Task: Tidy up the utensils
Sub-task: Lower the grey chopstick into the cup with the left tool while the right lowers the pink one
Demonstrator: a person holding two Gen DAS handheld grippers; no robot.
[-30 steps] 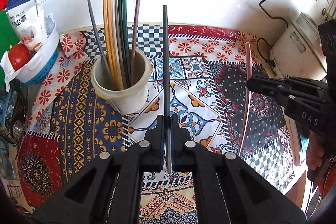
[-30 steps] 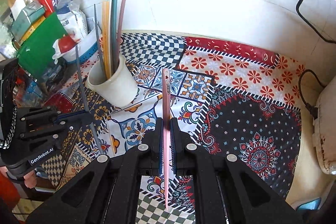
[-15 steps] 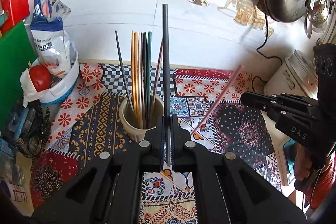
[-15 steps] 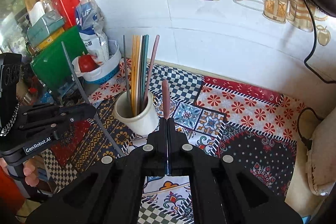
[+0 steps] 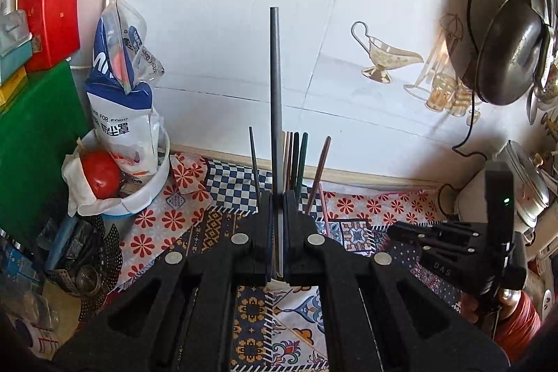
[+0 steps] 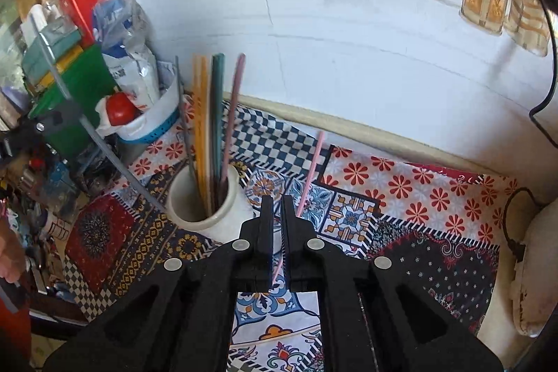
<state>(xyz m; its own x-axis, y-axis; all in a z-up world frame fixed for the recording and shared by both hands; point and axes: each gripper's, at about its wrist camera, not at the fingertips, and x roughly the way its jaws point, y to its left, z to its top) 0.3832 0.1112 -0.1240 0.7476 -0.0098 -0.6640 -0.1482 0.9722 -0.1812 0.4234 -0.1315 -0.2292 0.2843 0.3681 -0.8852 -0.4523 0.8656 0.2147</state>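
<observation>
A white cup (image 6: 216, 218) on the patterned cloth holds several upright chopsticks (image 6: 214, 114). In the left wrist view only their tops (image 5: 296, 159) show behind my fingers. My left gripper (image 5: 277, 197) is shut on a grey chopstick (image 5: 275, 93) that stands straight up. In the right wrist view it sits at the far left (image 6: 38, 124), its stick (image 6: 104, 149) slanting down toward the cup. My right gripper (image 6: 277, 201) hangs just right of the cup. Its jaws are opening, and the pink chopstick (image 6: 310, 169) between them leans right.
A white basket (image 5: 146, 194) with a red tomato and a food bag stands left of the cup. A green board (image 5: 35, 145) and boxes are beside it. A white appliance (image 6: 533, 271) and its cable lie at the right. A tiled wall is close behind.
My left gripper rose and tipped up with the grey chopstick. My right gripper moved nearer the cup. The pink chopstick, straight in the jaws before, now leans right.
</observation>
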